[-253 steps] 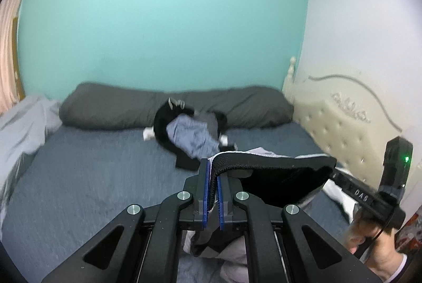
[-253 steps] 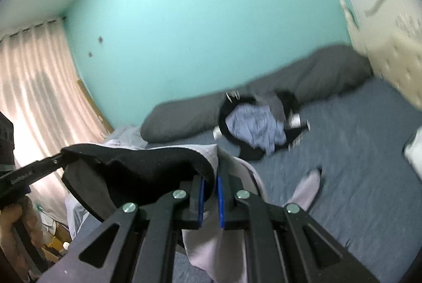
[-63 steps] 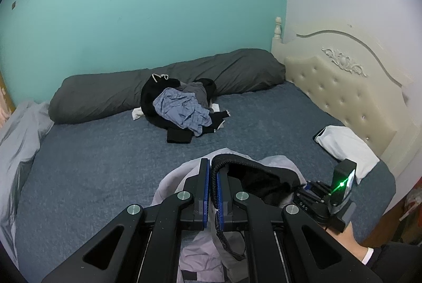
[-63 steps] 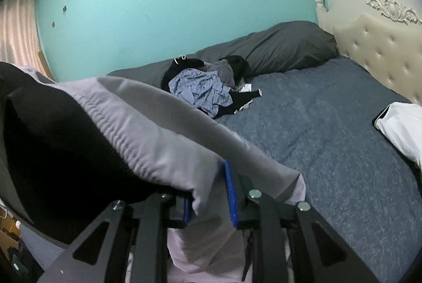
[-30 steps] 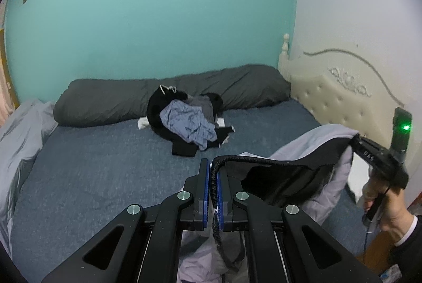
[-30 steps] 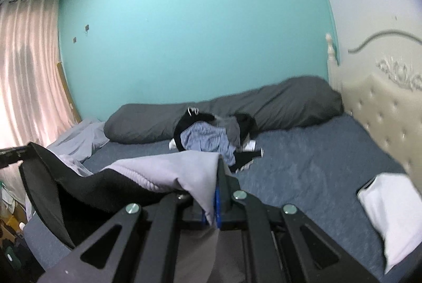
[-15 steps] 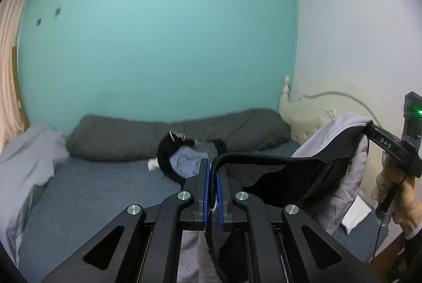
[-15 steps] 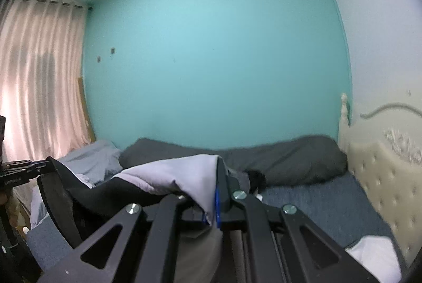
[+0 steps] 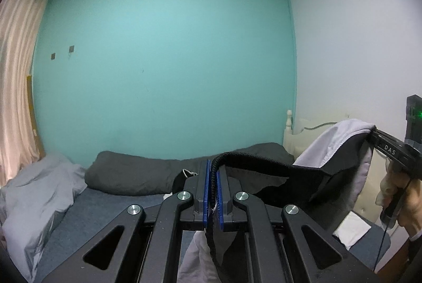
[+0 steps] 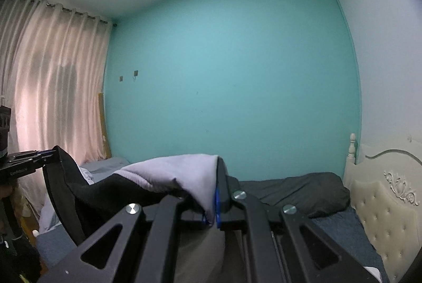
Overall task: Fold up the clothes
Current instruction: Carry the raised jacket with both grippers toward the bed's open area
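Turquoise paint covers the far wall, and a white wall meets it on the right. Pale pink curtains hang at the left side of the room. Below lies a bed with a blue-grey sheet, and a long dark grey pillow rests along its far edge against the wall. A cream padded headboard with a carved ornament stands at the right end of the bed. A crumpled light grey blanket lies on the left part of the bed, and a folded white cloth lies near the right edge.

The garment, light grey on one side and black on the other, is lifted above the bed and stretched between the two tools. The left gripper is closed narrowly on the black ribbed edge of the garment, and cloth hangs down under its blue pads. The right gripper is also closed tightly on the garment, where the grey cloth folds over its left finger. In the left wrist view the right gripper appears at the far right, and a hand holds its handle. A small pile of dark clothes is partly visible behind the left gripper, just in front of the pillow.
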